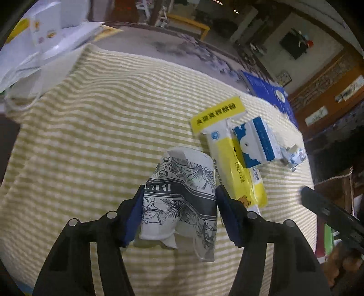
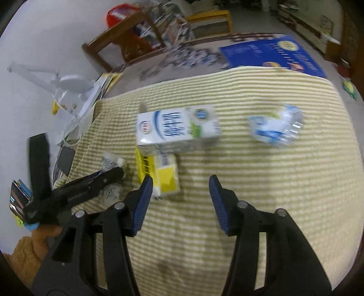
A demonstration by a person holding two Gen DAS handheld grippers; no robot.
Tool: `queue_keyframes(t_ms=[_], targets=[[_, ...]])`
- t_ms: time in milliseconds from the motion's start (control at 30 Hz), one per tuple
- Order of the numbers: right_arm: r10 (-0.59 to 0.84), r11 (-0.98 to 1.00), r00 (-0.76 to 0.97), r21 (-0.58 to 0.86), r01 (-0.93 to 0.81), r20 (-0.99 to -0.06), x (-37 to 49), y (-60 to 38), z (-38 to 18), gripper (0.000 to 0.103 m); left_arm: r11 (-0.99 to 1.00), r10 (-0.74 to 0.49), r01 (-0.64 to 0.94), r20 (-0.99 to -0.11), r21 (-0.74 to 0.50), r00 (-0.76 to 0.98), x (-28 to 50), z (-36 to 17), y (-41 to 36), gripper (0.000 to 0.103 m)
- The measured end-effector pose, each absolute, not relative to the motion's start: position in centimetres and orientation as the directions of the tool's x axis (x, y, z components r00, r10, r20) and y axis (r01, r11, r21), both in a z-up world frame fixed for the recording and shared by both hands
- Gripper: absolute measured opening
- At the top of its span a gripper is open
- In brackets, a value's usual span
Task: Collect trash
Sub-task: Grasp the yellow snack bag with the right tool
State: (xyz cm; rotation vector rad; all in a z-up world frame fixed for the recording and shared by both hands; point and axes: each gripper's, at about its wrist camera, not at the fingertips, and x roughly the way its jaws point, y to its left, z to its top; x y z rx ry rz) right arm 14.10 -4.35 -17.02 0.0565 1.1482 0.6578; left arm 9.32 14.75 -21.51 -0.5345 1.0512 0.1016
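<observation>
My left gripper (image 1: pixel 179 193) is shut on a crumpled paper cup (image 1: pixel 182 191) with a black-and-white flower print, which rests on the striped cloth (image 1: pixel 102 127). Right of it lie a yellow-and-white packet (image 1: pixel 229 141), a blue-and-white milk carton (image 1: pixel 254 141) and a crushed plastic bottle (image 1: pixel 293 157). My right gripper (image 2: pixel 180 184) is open and empty over the cloth (image 2: pixel 261 193). Ahead of it lie the yellow packet (image 2: pixel 161 173), the milk carton (image 2: pixel 177 129) and the crushed bottle (image 2: pixel 277 127). The left gripper (image 2: pixel 91 182) and the cup (image 2: pixel 111 161) show at the left of the right wrist view.
A blue booklet (image 2: pixel 270 54) lies at the cloth's far edge. White papers and a clear bag (image 1: pixel 38 52) sit at the cloth's far left corner. A wooden chair (image 2: pixel 127 38) and a red bin (image 2: pixel 120 13) stand beyond the table. The right gripper's finger (image 1: pixel 329 211) shows at the left view's right edge.
</observation>
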Motion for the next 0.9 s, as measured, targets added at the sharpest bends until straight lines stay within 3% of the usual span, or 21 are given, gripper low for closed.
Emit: queue_keyframes(t_ms=[100,167,333,400,467,533,633,700,767,800,900], targets=[[0.512,0.785,0.197,0.362,-0.502,-0.836,14.8,-1.2,-18.4,0.053,0.853,-0.156,-0.362,-0.846,-0.376,0.510,7.7,-21.3,15.4,0.059],[0.508,0.774,0.182,0.354,-0.525,-0.842,14.9,0.6,-19.2,0.069,0.840,-0.162,-0.379,-0.846,-0.388,0.507,7.0,-21.6,15.8,0.059],[0.474,0.756,0.219,0.266,-0.598,-0.853,14.6,3.8,-19.5,0.072,0.818,-0.161,-0.416,-0.853,-0.397,0.497,5.9,-22.6,16.6,0.059],[0.444,0.746,0.252,0.198,-0.636,-0.860,14.2,4.8,-19.3,0.059,0.815,-0.160,-0.421,-0.853,-0.398,0.497,5.8,-22.6,16.6,0.059],[0.440,0.727,0.263,0.169,-0.665,-0.859,13.8,5.1,-18.9,0.032,0.820,-0.153,-0.417,-0.853,-0.391,0.500,5.7,-22.4,16.7,0.059],[0.450,0.717,0.210,0.210,-0.664,-0.868,13.9,4.8,-19.2,0.011,0.824,-0.150,-0.413,-0.851,-0.389,0.503,5.6,-22.2,16.7,0.059],[0.451,0.739,0.215,0.227,-0.634,-0.866,14.1,3.9,-19.1,0.012,0.827,-0.150,-0.407,-0.849,-0.389,0.507,5.8,-21.8,16.3,0.060],[0.458,0.758,0.246,0.231,-0.610,-0.854,14.1,3.1,-18.6,0.017,0.831,-0.146,-0.399,-0.845,-0.387,0.514,5.6,-21.3,16.0,0.060],[0.459,0.777,0.277,0.231,-0.585,-0.844,14.3,2.4,-18.0,0.059,0.834,-0.142,-0.396,-0.843,-0.384,0.518,5.5,-21.1,15.9,0.060],[0.458,0.783,0.291,0.227,-0.579,-0.840,14.3,2.2,-17.8,0.064,0.835,-0.140,-0.396,-0.844,-0.382,0.518,5.4,-21.0,15.9,0.060],[0.432,0.782,0.283,0.200,-0.590,-0.856,14.6,2.6,-18.1,0.064,0.832,-0.141,-0.401,-0.846,-0.383,0.515,5.4,-21.3,16.0,0.060]])
